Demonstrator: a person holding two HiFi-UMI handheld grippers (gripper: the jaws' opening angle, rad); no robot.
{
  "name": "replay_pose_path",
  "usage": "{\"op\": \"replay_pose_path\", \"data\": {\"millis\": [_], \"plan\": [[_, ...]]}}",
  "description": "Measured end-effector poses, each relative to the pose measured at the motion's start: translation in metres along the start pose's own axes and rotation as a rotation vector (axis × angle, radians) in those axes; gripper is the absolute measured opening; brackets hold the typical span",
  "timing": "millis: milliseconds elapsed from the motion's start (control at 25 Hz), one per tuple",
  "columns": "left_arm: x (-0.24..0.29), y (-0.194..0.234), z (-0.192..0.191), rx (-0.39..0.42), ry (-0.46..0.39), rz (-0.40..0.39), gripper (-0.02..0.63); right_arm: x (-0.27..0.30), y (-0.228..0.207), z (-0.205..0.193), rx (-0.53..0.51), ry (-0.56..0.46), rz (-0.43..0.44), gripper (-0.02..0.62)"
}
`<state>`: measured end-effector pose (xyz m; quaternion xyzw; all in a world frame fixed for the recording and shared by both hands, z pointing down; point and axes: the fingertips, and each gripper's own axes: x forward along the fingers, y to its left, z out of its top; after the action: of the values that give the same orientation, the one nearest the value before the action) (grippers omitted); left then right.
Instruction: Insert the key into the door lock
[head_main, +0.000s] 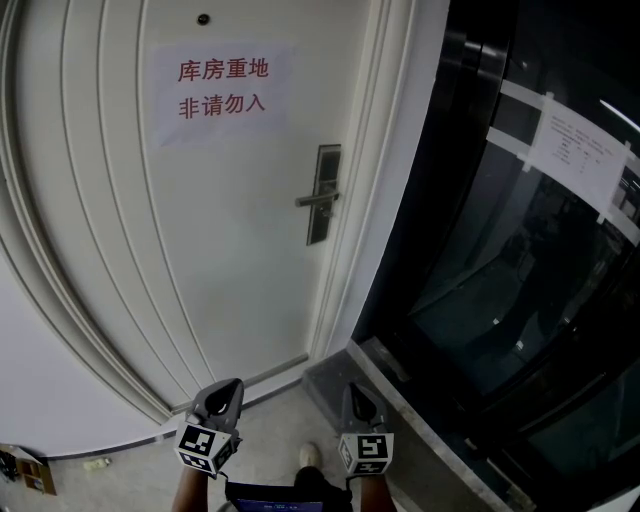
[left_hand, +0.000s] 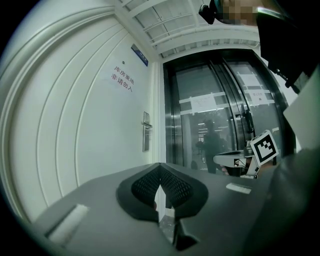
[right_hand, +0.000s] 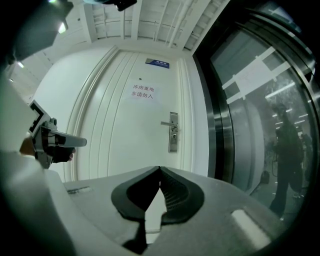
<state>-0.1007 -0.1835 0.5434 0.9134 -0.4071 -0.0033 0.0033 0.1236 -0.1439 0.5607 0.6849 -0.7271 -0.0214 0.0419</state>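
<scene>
A white door (head_main: 200, 250) bears a grey lock plate (head_main: 322, 195) with a lever handle (head_main: 316, 199); the plate also shows in the left gripper view (left_hand: 146, 132) and the right gripper view (right_hand: 173, 132). My left gripper (head_main: 228, 385) and right gripper (head_main: 357, 392) are low in the head view, side by side, pointing level at the door and well short of it. The left gripper's (left_hand: 160, 166) jaw tips meet. The right gripper's (right_hand: 160, 169) tips meet too. No key shows plainly in either.
A paper sign (head_main: 222, 88) with red characters is stuck above the handle. Dark glass doors (head_main: 520, 250) with taped papers stand to the right. A shoe (head_main: 310, 455) shows between the grippers. Small objects (head_main: 30, 470) lie on the floor at the lower left.
</scene>
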Motion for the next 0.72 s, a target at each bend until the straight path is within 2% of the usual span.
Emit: {"op": "replay_pose_path", "data": {"millis": [720], "plan": [[-0.0002, 0.0041, -0.0009, 0.002, 0.007, -0.001, 0.002, 0.0038, 0.0066, 0.0026, -0.009, -0.002, 0.010, 0.002]]}}
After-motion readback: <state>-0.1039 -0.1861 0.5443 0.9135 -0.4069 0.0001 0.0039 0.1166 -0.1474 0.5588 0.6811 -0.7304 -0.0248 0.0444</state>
